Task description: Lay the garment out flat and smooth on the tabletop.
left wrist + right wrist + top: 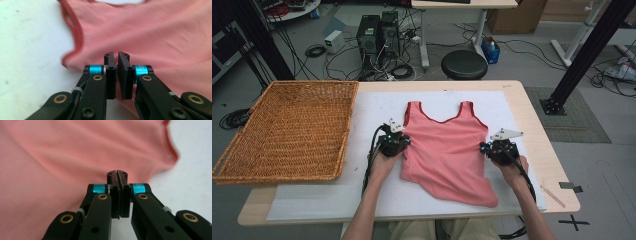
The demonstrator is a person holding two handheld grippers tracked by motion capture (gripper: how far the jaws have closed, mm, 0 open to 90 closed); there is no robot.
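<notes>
We recorded the pink tank top (444,150) lying flat on the white sheet (362,200) that covered the bench (542,145), straps toward the far edge and hem toward the person. The left tongs (404,142) sat at the garment's left side edge, just below the armhole; the right tongs (484,147) sat at the opposite side edge, level with them, so the top lay between the two.

In the left gripper view, the left tongs (117,55) had their jaws nearly together, a narrow slit remaining, with pink fabric showing directly behind and beneath them. We could not tell whether cloth was caught in the slit. The red-trimmed armhole (75,30) curved away up and to the left of the tips.

In the right gripper view, the right tongs (117,173) had their jaws pressed together, tips at the edge of the fabric (62,170); whether cloth was pinched we could not confirm.

A wicker basket (287,130) stood on the bench's left end, well apart from the top.
</notes>
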